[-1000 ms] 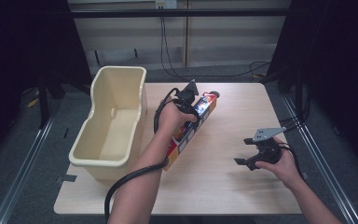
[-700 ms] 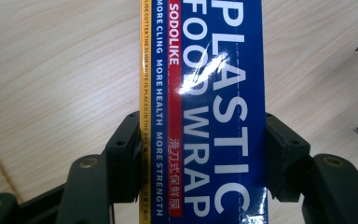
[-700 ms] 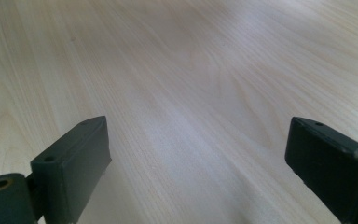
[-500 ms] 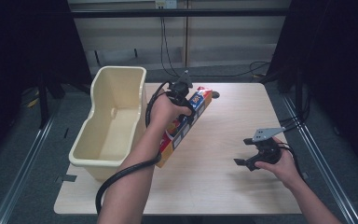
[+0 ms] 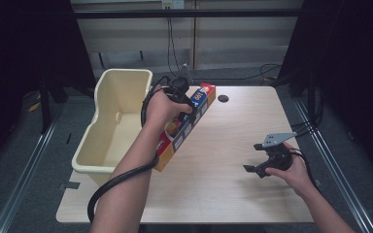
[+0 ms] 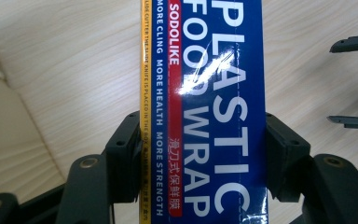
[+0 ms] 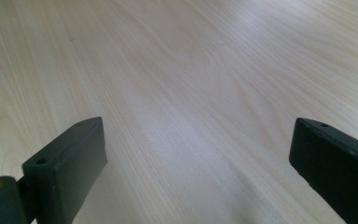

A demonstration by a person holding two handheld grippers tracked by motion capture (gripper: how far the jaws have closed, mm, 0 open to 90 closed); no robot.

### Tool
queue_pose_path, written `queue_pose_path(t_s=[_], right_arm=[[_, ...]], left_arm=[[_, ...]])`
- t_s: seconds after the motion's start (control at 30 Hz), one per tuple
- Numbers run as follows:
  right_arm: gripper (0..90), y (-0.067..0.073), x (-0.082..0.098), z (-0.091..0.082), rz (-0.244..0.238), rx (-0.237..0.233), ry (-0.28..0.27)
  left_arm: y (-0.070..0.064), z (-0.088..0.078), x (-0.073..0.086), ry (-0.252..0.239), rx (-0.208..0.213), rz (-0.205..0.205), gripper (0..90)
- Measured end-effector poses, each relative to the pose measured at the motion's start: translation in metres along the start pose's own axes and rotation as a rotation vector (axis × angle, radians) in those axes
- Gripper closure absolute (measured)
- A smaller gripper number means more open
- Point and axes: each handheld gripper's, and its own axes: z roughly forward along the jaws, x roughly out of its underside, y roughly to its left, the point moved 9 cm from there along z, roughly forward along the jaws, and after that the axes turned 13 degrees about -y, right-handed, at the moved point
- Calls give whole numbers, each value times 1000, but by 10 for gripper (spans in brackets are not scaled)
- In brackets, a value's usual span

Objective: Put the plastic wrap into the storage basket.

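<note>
Plastic wrap box [image 5: 184, 127] sits clamped across its width between the left gripper [image 5: 178, 92] fingers [image 6: 123, 161], near centre frame in the high view, its long axis slanting from upper right to lower left. Just left of it stands the cream bin [image 5: 108, 145], nothing between them. Right gripper [image 5: 262, 158], fingers [image 7: 70, 163] spread apart over bare tabletop [image 5: 233, 194], waits well apart at lower right
</note>
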Motion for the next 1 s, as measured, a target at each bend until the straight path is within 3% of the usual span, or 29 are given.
queue_pose_path(t_s=[0.4, 1.0], right_arm=[[16, 0, -1, -1, 5, -2, -7], [20, 4, 2, 0, 2, -17, 11]], left_arm=[[8, -25, -1, -4, -13, -50, 406], [23, -50, 3, -17, -36, -93, 406]])
